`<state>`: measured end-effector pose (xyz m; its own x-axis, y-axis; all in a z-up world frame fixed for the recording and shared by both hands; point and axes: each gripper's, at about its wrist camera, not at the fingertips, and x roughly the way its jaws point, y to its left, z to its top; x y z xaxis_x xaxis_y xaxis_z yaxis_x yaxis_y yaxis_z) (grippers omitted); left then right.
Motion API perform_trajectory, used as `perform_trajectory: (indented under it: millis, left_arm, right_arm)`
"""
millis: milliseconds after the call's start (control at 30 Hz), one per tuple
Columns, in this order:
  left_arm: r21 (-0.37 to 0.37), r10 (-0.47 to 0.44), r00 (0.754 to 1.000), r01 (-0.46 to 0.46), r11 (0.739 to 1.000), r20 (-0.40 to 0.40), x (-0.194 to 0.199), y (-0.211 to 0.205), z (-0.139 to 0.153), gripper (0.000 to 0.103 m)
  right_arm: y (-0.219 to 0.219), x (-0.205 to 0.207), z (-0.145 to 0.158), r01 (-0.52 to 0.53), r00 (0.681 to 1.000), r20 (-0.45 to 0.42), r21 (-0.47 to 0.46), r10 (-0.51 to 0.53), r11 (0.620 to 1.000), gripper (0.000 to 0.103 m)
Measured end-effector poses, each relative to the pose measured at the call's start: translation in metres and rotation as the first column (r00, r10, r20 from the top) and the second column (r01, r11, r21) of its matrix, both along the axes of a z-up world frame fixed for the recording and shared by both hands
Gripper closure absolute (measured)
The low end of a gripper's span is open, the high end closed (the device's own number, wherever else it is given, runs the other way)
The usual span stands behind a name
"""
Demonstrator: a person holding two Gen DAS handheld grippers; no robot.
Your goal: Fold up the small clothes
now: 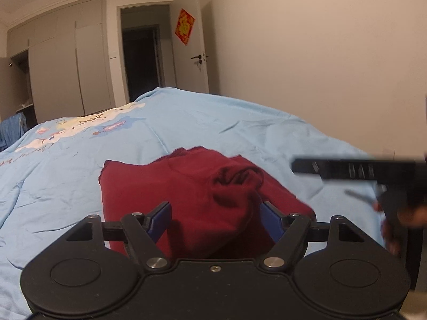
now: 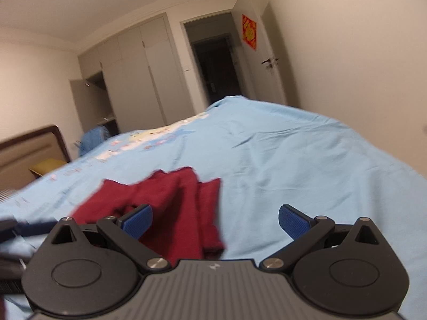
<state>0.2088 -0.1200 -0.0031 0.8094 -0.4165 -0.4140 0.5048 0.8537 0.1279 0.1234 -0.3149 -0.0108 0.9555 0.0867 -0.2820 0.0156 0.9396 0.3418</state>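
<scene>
A dark red garment (image 1: 192, 194) lies bunched and partly folded on the light blue bed cover (image 1: 213, 122). My left gripper (image 1: 216, 220) stands open just above its near edge, blue pads wide apart with nothing between them. In the right wrist view the same red garment (image 2: 170, 208) lies ahead and to the left. My right gripper (image 2: 215, 222) is open over the cover, its left pad (image 2: 138, 220) above the cloth's edge. The right gripper's black body (image 1: 355, 170) and a hand show blurred at the right of the left wrist view.
The bed cover (image 2: 293, 160) spreads wide to the right and far side. A wall runs along the bed's right side. Beyond the bed stand wardrobes (image 1: 66, 66), a dark doorway (image 1: 141, 58) and a door with a red decoration (image 1: 184, 26). A headboard (image 2: 29, 146) stands at the left.
</scene>
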Motion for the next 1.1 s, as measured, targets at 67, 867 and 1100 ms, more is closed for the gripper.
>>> perform_trajectory:
  millis: [67,867,1100]
  left_arm:
    - [0.049,-0.010,1.000,0.009,0.999,0.016,-0.001,-0.006,-0.004,0.044]
    - [0.054,-0.004,0.999,0.001,0.999,0.046,-0.002,-0.017,-0.016,0.098]
    - [0.035,-0.037,0.997,0.035,0.999,0.067,0.003,-0.029,-0.010,0.098]
  right_arm:
    - [-0.002,0.012,0.006,-0.074,0.997,0.012,0.067,0.073,0.995,0.000]
    - [0.024,0.101,0.002,-0.228,0.966,-0.092,0.150,0.243,0.962,0.094]
    - [0.018,0.087,0.019,-0.184,0.982,-0.014,0.087,0.186,0.979,0.095]
